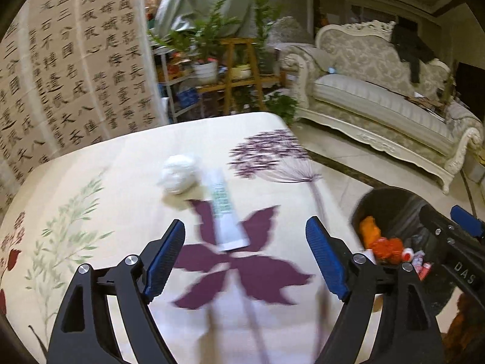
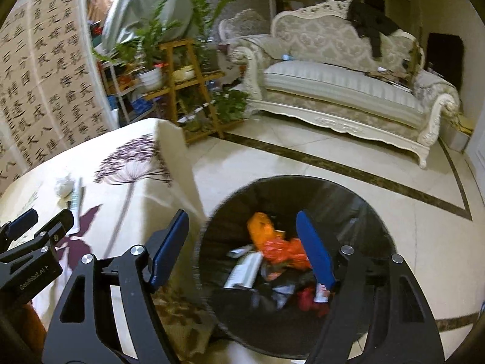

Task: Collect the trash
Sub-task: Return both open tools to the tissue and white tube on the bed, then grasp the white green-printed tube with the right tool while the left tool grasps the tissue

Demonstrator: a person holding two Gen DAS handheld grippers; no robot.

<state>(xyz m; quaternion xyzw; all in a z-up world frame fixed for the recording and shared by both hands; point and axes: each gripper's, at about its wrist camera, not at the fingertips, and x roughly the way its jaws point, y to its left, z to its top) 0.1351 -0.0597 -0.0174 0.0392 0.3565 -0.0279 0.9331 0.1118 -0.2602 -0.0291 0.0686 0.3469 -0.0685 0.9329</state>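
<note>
Trash left on the table (image 1: 91, 157): a white tube (image 1: 225, 212) at frame centre of the left view, and a crumpled paper ball (image 1: 178, 173) just beside its far end, up-left of it. Both lie flat on the flowered cloth, well within reach, likely why the left gripper (image 1: 245, 247) points straight at the tube. Its jaws are spread wide, empty, touching nothing; the tube's near end sits between the blue pads (image 1: 165, 254) but further out (frame is motion-blurred).

The bin (image 2: 357, 194) stands on the floor just beside the table edge, lower centre of the right view, already holding orange wrappers (image 2: 279, 248) and other scraps. The right gripper (image 2: 245, 248) hangs above its mouth, fingers wide apart, holding nothing, probably positioned for dropping.
</note>
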